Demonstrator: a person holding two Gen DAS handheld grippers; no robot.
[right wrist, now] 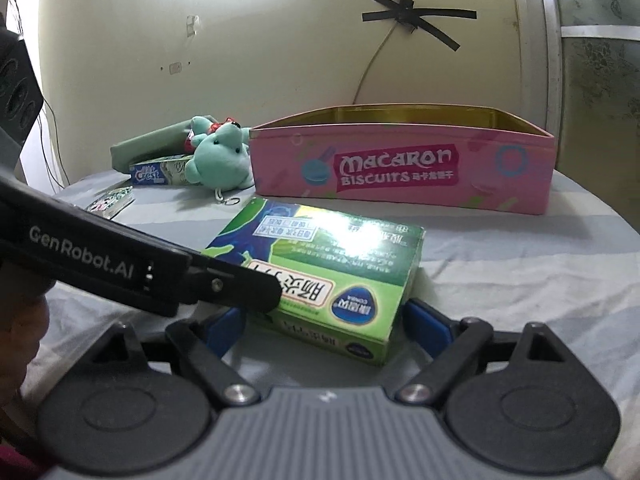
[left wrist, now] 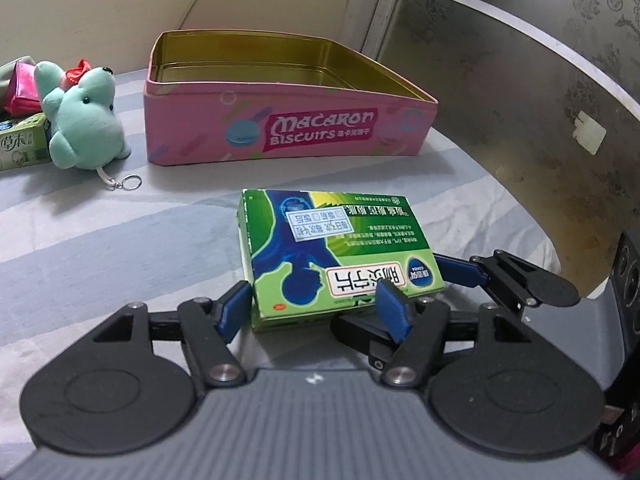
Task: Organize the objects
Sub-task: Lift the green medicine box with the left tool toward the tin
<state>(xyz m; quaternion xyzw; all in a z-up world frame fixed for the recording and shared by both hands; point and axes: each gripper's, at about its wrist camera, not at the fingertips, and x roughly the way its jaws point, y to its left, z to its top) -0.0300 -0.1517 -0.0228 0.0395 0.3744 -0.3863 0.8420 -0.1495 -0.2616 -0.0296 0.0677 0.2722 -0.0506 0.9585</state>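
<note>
Fingers (left wrist: 232,314) of the left gripper (left wrist: 314,306): parted, clamping nothing. Flank the near end of the green box (left wrist: 340,248), one pad just beside its left edge, the other in front of its near face; cannot tell whether either pad touches.

Right gripper (right wrist: 326,322): parted wide as well, gripping nothing. Straddles the same near end from the right, right pad just beside the corner, left pad partly hidden under a left-gripper finger that crosses over the box's top.

Box: lies flat on the striped cloth (left wrist: 120,232), print upside down to both cameras, between the grippers and the tin, apart from the tin.

Farther back: pink tin (left wrist: 288,128), lid off, gold lining showing. Left of it, touching or nearly so, a teal plush (left wrist: 86,120) with a key ring (left wrist: 132,183) trailing onto the cloth. Beside the plush, a toothpaste carton (right wrist: 156,172), with a green pouch (right wrist: 148,142) behind. Pale wall at the back.
</note>
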